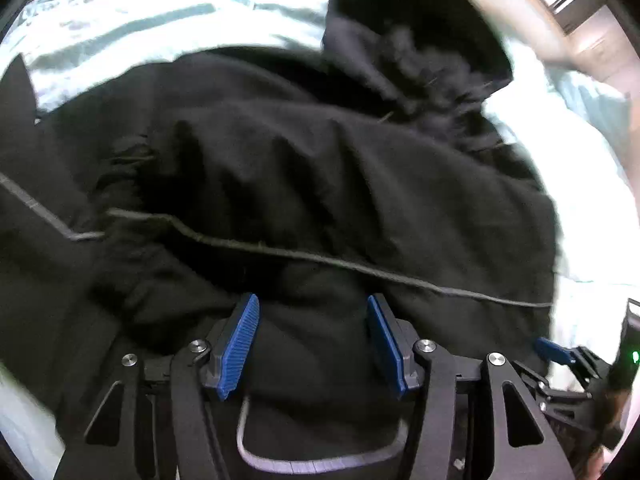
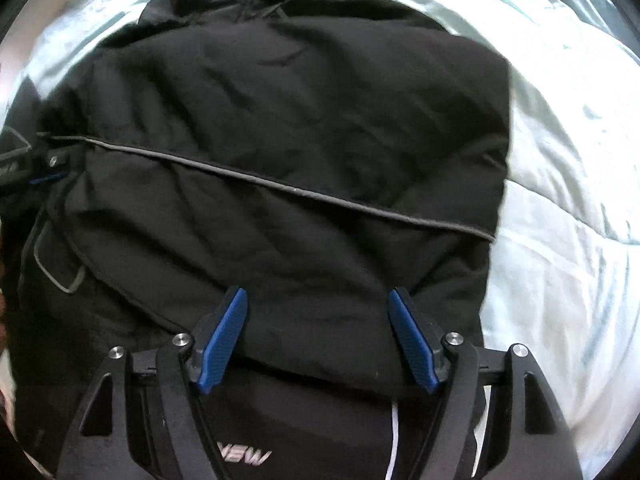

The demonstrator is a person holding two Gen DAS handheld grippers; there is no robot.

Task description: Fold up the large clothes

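A big black puffy jacket point(image 2: 280, 140) made of soft, padded cloth lies spread out on a bed with a shiny, pale cover. It is wrinkled and bumpy, not flat. A thin grey line point(image 2: 280, 190) runs across its middle from one side to the other. Its hood point(image 1: 412, 44) sits bunched up at the far end. A pocket with a grey edge point(image 2: 60, 264) shows on one side, and white letters point(image 2: 244, 458) show near the bottom edge.

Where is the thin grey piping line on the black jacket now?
In the right wrist view, the thin grey piping line crosses the black padded jacket from left to lower right, above the right hand-held gripper.
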